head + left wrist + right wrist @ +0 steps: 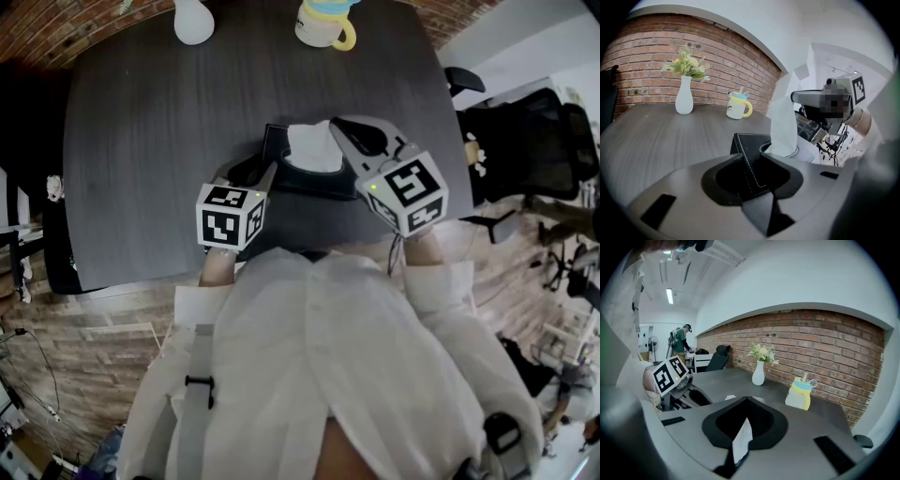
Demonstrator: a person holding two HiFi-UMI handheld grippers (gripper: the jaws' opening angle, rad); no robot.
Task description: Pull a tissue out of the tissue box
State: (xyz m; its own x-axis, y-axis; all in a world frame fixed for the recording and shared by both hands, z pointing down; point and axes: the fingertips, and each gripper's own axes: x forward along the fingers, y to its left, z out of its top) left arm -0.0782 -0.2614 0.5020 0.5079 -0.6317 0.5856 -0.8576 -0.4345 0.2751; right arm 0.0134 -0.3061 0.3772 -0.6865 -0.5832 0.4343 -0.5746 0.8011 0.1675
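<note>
A black tissue box with white stitching stands near the front edge of the dark table. My left gripper is shut on the box's near corner. A white tissue rises upright out of the box's round opening. In the left gripper view it is stretched up to my right gripper. From the head view, the right gripper sits over the tissue. In the right gripper view its jaws are shut with a strip of tissue pinched between them.
A white vase with flowers and a yellow mug with a blue lid stand at the table's far side by the brick wall. Black office chairs are to the right. A person stands far back in the room.
</note>
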